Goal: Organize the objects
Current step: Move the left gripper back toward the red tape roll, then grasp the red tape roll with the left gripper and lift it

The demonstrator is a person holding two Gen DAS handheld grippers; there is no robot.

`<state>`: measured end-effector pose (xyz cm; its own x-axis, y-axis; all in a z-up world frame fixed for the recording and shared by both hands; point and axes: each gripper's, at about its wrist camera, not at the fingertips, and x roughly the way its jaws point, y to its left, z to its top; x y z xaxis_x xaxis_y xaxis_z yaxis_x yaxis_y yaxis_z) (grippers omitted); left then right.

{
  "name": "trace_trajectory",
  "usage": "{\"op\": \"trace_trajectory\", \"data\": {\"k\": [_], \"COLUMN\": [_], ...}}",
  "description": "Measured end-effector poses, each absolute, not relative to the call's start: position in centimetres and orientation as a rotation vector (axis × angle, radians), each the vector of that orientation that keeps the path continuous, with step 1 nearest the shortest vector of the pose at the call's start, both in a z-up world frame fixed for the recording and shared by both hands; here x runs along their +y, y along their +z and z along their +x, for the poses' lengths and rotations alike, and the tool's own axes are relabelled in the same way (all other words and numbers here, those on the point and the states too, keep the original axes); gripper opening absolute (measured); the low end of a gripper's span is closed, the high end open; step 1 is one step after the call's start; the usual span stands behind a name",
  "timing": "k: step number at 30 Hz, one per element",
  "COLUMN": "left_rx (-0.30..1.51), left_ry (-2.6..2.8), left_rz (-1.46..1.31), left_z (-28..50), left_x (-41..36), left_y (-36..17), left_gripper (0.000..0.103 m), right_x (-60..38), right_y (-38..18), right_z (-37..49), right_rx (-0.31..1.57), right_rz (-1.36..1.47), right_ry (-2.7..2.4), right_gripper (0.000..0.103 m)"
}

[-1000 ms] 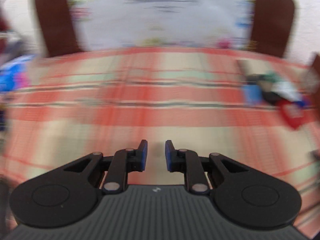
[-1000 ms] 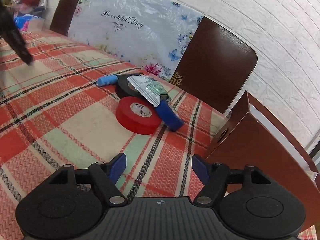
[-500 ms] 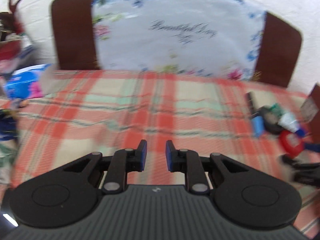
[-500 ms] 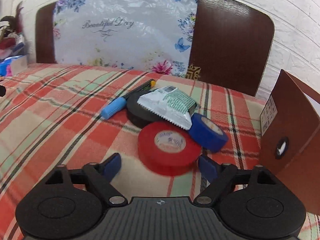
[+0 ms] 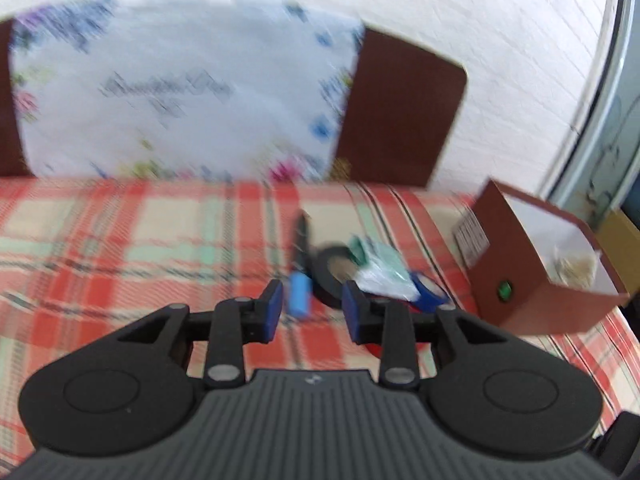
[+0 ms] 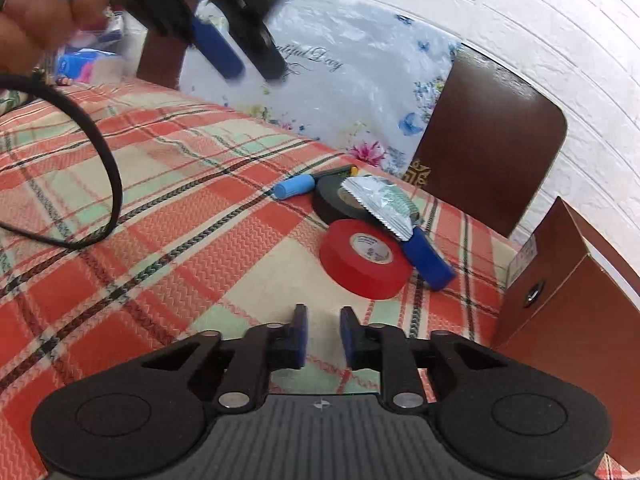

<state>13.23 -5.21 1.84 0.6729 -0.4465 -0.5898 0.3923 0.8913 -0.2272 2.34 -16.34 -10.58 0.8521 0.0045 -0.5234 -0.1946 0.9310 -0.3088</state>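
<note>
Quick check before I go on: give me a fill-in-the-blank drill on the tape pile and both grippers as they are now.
1. The foil sachet lies partly on top of the ____ tape roll.
2. The roll nearest the right gripper is the ____ tape roll.
3. The blue-capped marker lies on the plaid tablecloth, to the ____ of the black tape roll in the right wrist view.
4. The left gripper holds ____ between its fingers.

Missing words: black; red; left; nothing
</note>
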Motion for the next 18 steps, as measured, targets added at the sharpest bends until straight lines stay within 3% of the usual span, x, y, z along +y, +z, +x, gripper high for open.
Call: {"op": "trace_trajectory", "data": {"k": [1, 2, 4, 10, 18], "left_rx": [0.712, 0.739, 0.79, 0.87, 0.941], "left_ry": [-0.486, -0.499, -0.52, -0.554, -0.557], "left_rz": [-0.085, -0.084, -0.078, -0.092, -0.092], "left_z": [13.5, 13.7, 14.2, 16.2, 18.2], "left_x": [-5.9, -6.6, -7.9, -10.5, -12.3], "left_y": [1.3, 0.8, -0.2, -2.0, -4.7], "left_gripper": [0.035, 0.034, 0.034, 0.034, 0.033], "right_x": [-17.0, -17.7, -19.2, -20.4, -20.4], "right_y": [-10.4, -10.1, -9.9, -10.1, -10.7], "right_z": [2.7, 3.1, 3.9, 6.5, 10.6], "right_rx": [0.548, 0.554, 0.568, 0.594, 0.604], "right_rz": [-0.327, -0.286, -0.202, -0.116, -0.079], "right_ry": [0.095, 0.081, 0.054, 0.061, 0.105], "right_gripper": [0.033, 0.049, 0.064, 0.064, 0.075]}}
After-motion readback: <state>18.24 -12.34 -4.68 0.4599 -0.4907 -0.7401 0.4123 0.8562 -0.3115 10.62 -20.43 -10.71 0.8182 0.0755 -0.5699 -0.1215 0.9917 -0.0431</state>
